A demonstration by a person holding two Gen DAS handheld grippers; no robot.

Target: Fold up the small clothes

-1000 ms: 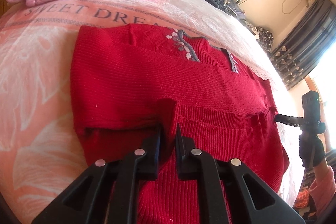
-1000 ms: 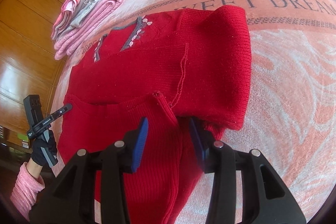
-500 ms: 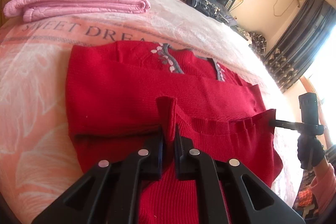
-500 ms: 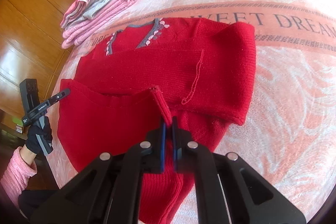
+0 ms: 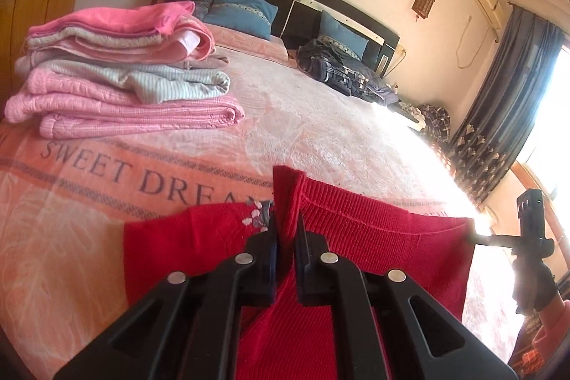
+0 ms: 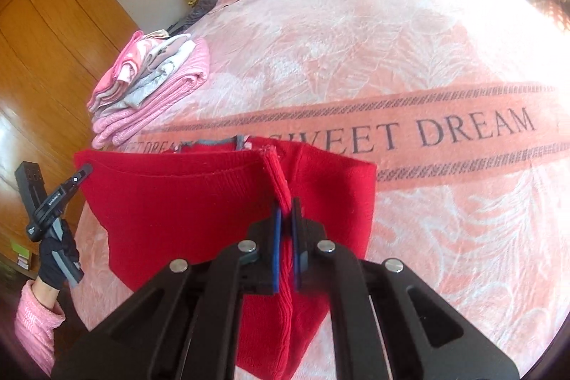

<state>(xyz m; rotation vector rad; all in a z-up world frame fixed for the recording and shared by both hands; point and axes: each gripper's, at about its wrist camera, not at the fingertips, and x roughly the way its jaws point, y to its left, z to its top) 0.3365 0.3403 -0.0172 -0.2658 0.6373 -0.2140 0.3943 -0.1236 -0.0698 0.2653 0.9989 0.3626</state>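
Note:
A red knit sweater (image 5: pixel 374 237) with a grey flowered neckline lies on the pink bedspread (image 5: pixel 320 130), its bottom hem lifted. My left gripper (image 5: pixel 285 219) is shut on one corner of that hem, and the hem stretches taut to the right. My right gripper (image 6: pixel 286 207) is shut on the other hem corner of the sweater (image 6: pixel 178 202). Each gripper shows in the other's view: the right one (image 5: pixel 477 237) at the far right, the left one (image 6: pixel 83 171) at the far left, held by a gloved hand (image 6: pixel 57 259). The lifted cloth hides most of the sweater's body.
A stack of folded pink and grey clothes (image 5: pixel 117 84) sits at the back left of the bed. Dark crumpled clothes (image 5: pixel 342 70) and blue pillows (image 5: pixel 242 13) lie by the headboard. Wooden wardrobe doors (image 6: pixel 46 52) stand at the left, curtains (image 5: pixel 498 116) at the right.
The right gripper closed on the hem corner. Both grippers have since lifted the hem and carried it forward toward the neckline, so the cameras now look across the bed.

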